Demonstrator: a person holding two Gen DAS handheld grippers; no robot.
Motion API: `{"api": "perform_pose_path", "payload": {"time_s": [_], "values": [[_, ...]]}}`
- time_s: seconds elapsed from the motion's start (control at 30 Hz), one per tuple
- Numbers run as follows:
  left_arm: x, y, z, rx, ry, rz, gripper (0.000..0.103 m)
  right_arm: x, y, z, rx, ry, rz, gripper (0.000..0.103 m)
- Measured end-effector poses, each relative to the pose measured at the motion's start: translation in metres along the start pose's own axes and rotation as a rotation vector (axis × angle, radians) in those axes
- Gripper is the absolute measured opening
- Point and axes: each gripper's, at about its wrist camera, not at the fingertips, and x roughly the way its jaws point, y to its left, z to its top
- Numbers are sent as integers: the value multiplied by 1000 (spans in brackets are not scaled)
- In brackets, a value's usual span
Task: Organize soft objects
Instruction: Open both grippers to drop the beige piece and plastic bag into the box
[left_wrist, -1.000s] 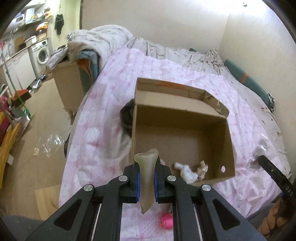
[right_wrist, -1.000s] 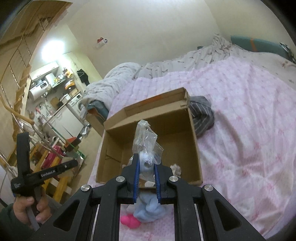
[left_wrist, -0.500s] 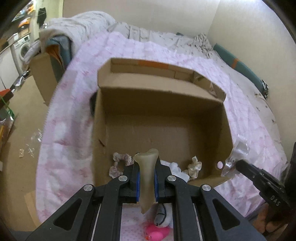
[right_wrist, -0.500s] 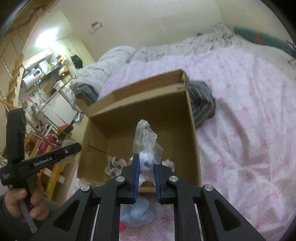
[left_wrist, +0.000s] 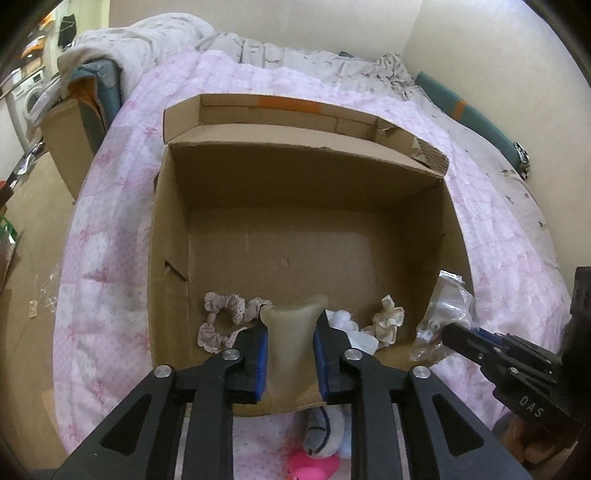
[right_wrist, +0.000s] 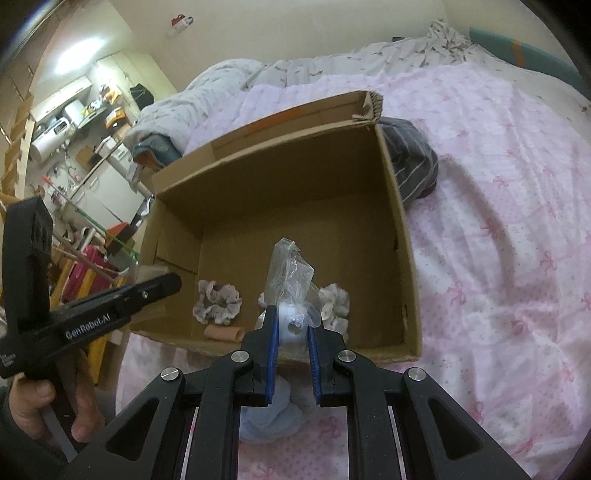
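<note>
An open cardboard box (left_wrist: 168, 258) stands on the pink bedspread (left_wrist: 103, 280). Its floor holds a frilly scrunchie (left_wrist: 221, 317), white fluff (left_wrist: 347, 325) and a cream scrunchie (left_wrist: 388, 321). My left gripper (left_wrist: 291, 321) hangs over the box's near wall. Its jaws are opening, and a beige soft piece (left_wrist: 290, 343) still fills the gap and touches both pads. My right gripper (right_wrist: 291, 321) is shut on a clear plastic bag (right_wrist: 291, 266) with something white inside, above the box's near edge. The bag (left_wrist: 447, 306) also shows at the box's right corner in the left wrist view.
A pink rubber duck (left_wrist: 314, 465) and a grey-white plush (left_wrist: 325, 428) lie on the bed in front of the box, with a pale blue plush (right_wrist: 269, 417) nearby. A striped grey garment (right_wrist: 410, 162) lies beside the box. A skin-coloured roll (right_wrist: 223, 333) rests inside it.
Both grippers have come down and closer to the box, which now fills the views. The left jaws have widened and the beige piece between them has spread out.
</note>
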Motion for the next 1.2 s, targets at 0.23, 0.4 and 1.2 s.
{"api": "perform_pose_path", "payload": {"time_s": [0.23, 0.4, 1.2], "values": [[-4, 1, -3, -1, -7, 14, 32, 0, 2, -2, -13, 7, -9, 16], [-6, 3, -3, -11, -12, 17, 51, 1, 2, 1, -11, 9, -11, 16], [-16, 4, -6, -40, -30, 166, 69, 4, 4, 0, -16, 7, -1, 17]]}}
